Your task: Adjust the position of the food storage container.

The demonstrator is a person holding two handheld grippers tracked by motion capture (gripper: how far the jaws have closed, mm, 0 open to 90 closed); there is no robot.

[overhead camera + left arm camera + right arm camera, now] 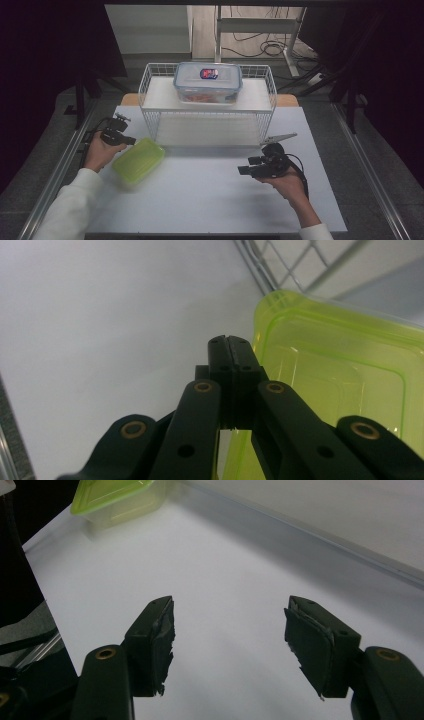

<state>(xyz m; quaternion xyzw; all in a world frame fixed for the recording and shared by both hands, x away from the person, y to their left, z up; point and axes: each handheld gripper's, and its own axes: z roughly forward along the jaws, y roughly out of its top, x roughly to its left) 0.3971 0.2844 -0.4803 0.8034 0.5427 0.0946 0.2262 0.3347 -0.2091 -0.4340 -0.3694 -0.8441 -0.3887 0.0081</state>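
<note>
2 grippers working | left gripper (230, 347) closing empty beside green box (138, 160) | right gripper (229, 630) idling open, empty | advice: reopen, straddle rim squarely.

Lime-green translucent container (138, 160), left of centre in the high view; upper right in the left gripper view, upper left in the right gripper view. White wire rack (150, 80) at top centre, carrying a clear box (208, 83) with blue-tinted lid, a red-and-blue label and orange-red contents. White tabletop (210, 200); both grippers black with brass-coloured rivets; white sleeves.
</note>
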